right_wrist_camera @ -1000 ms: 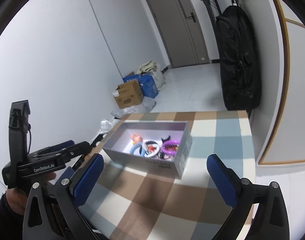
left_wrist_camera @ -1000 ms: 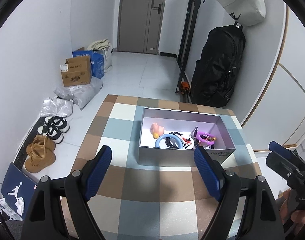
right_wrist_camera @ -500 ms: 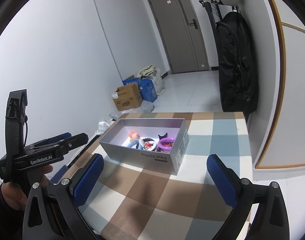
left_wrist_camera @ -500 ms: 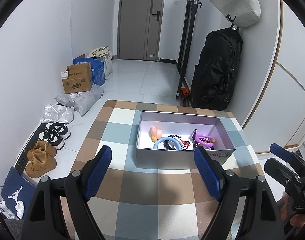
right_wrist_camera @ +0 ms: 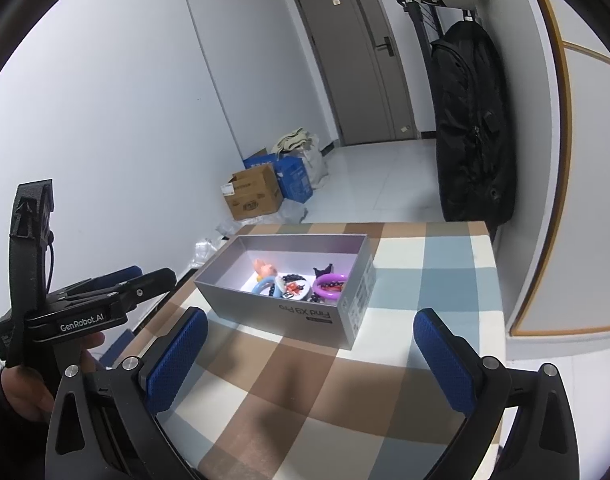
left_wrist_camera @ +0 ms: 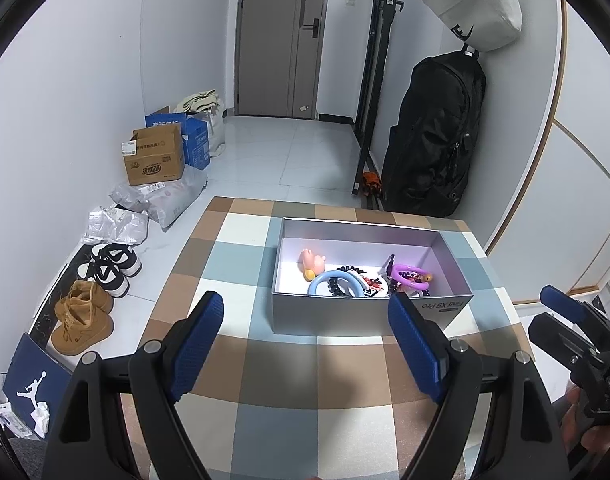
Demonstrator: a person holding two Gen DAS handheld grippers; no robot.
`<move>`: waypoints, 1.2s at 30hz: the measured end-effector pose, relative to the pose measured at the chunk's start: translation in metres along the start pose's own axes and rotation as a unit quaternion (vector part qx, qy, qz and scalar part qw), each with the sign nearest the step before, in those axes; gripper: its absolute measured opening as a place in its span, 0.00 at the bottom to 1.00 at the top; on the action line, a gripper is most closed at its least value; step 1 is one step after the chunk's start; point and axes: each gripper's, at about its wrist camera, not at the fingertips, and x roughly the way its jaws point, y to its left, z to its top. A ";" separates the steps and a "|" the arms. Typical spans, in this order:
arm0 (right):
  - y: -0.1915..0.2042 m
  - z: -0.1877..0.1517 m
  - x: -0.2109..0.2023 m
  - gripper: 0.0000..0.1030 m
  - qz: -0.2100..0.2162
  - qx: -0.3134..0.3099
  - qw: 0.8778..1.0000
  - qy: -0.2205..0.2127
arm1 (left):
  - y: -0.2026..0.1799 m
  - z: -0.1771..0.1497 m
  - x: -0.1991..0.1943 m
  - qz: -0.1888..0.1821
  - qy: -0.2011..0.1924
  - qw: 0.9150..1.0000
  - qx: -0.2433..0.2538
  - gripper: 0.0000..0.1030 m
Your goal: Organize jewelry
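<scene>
Checkered surface (left_wrist_camera: pixel 289 412) in white-walled room, grey door (left_wrist_camera: pixel 279 36) far. Grey box (left_wrist_camera: pixel 369 314) open on surface, far of centre. Inside box: blue ring (left_wrist_camera: pixel 337 286), purple bracelet (left_wrist_camera: pixel 410 275), black bead strand (left_wrist_camera: pixel 351 269), orange figurine (left_wrist_camera: pixel 311 262). Left tongs (left_wrist_camera: pixel 307 344) spread, holding nothing, above surface near box. Right tongs (right_wrist_camera: pixel 311 354) spread, holding nothing, near box's near-right side. Shoes (left_wrist_camera: pixel 105 268) on floor left.

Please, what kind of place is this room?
Probably the entrance hall of a home: shoes lie along the wall, a black backpack hangs near the door, and delivery cartons stand on the floor.
</scene>
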 end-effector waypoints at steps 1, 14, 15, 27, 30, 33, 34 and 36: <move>0.000 0.000 0.000 1.00 0.000 0.000 1.000 0.000 | 0.000 0.000 0.000 -0.002 0.001 1.000 -0.001 0.79; -0.002 0.000 0.002 1.00 -0.001 0.004 1.000 0.005 | -0.001 -0.001 -0.001 -0.010 0.002 1.000 0.003 0.79; -0.002 0.000 0.002 1.00 -0.001 0.003 1.000 0.006 | 0.000 -0.001 -0.001 -0.010 0.002 1.000 0.001 0.79; -0.003 0.001 0.005 1.00 -0.001 0.004 1.000 0.008 | 0.000 0.000 -0.002 -0.008 0.003 1.000 -0.002 0.79; -0.003 0.001 0.006 1.00 -0.001 0.003 1.000 0.007 | 0.001 0.000 -0.002 -0.009 0.003 1.000 -0.002 0.79; -0.003 0.001 0.006 1.00 -0.001 0.004 1.000 0.008 | 0.001 0.000 -0.001 -0.011 0.004 1.000 -0.003 0.79; -0.003 0.001 0.006 1.00 -0.001 0.004 1.000 0.008 | 0.001 0.000 -0.001 -0.013 0.005 1.000 -0.004 0.79; -0.003 0.001 0.006 1.00 -0.001 0.003 1.000 0.008 | 0.001 0.000 -0.001 -0.013 0.005 1.000 -0.003 0.79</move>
